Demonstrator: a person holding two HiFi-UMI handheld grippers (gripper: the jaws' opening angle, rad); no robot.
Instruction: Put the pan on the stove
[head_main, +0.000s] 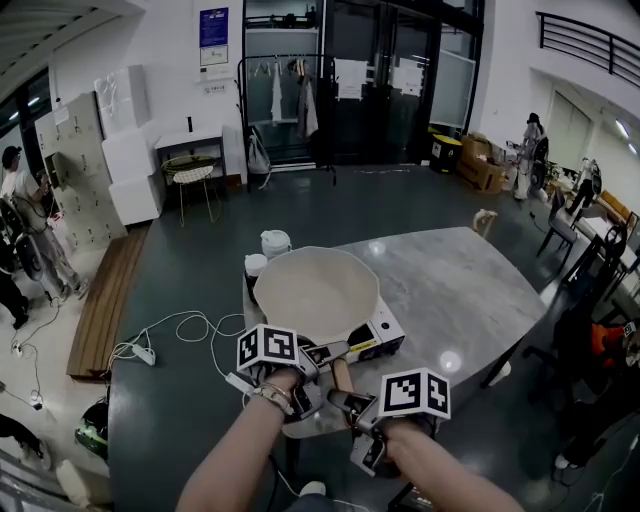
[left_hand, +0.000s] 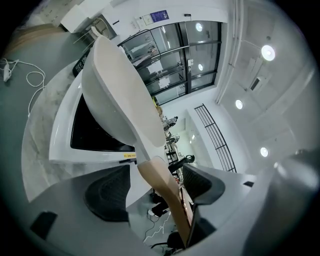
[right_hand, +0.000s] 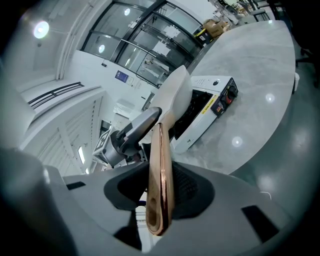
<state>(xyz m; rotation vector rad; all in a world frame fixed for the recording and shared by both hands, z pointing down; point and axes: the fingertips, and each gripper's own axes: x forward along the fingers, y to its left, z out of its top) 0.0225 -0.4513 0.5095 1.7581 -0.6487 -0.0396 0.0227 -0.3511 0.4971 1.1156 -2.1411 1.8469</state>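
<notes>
A cream pan (head_main: 316, 292) with a wooden handle (head_main: 340, 375) rests on the white stove (head_main: 385, 335) at the near end of the grey table (head_main: 450, 290). My right gripper (head_main: 345, 402) is shut on the end of the handle (right_hand: 161, 170); its pads press both sides. My left gripper (head_main: 322, 352) stands open further up the handle (left_hand: 162, 185), which passes between its pads with a gap on the left side. In the left gripper view the pan (left_hand: 117, 85) sits over the stove's black glass (left_hand: 90, 130).
Two white jars (head_main: 274, 243) stand on the table behind the pan. A cable and a power strip (head_main: 145, 353) lie on the floor at the left. A chair (head_main: 195, 175) stands beyond, and people stand at the far left and right.
</notes>
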